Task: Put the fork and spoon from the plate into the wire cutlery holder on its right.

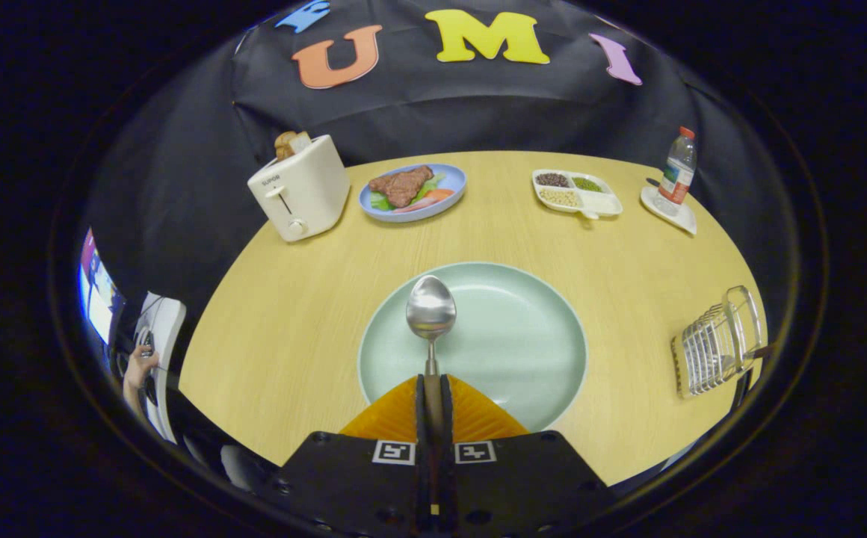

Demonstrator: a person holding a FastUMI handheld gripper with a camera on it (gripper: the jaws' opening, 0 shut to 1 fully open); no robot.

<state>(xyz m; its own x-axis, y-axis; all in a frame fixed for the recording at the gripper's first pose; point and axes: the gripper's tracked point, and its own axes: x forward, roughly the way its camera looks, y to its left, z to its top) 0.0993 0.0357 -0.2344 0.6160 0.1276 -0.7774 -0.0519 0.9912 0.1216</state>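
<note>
My gripper is shut on the handle of a metal spoon, both fingers pressing on it. The spoon's bowl points straight ahead, over the pale green plate that lies just beyond the fingers on the round wooden table. The plate's surface around the spoon is bare. The wire cutlery holder stands to the right of the plate, near the table's right edge. I cannot tell whether the spoon is lifted off the plate or resting on it.
At the back of the table stand a cream toaster with bread, a blue plate of food, a divided white dish of beans and a bottle on a white coaster. A person's hand is at the far left.
</note>
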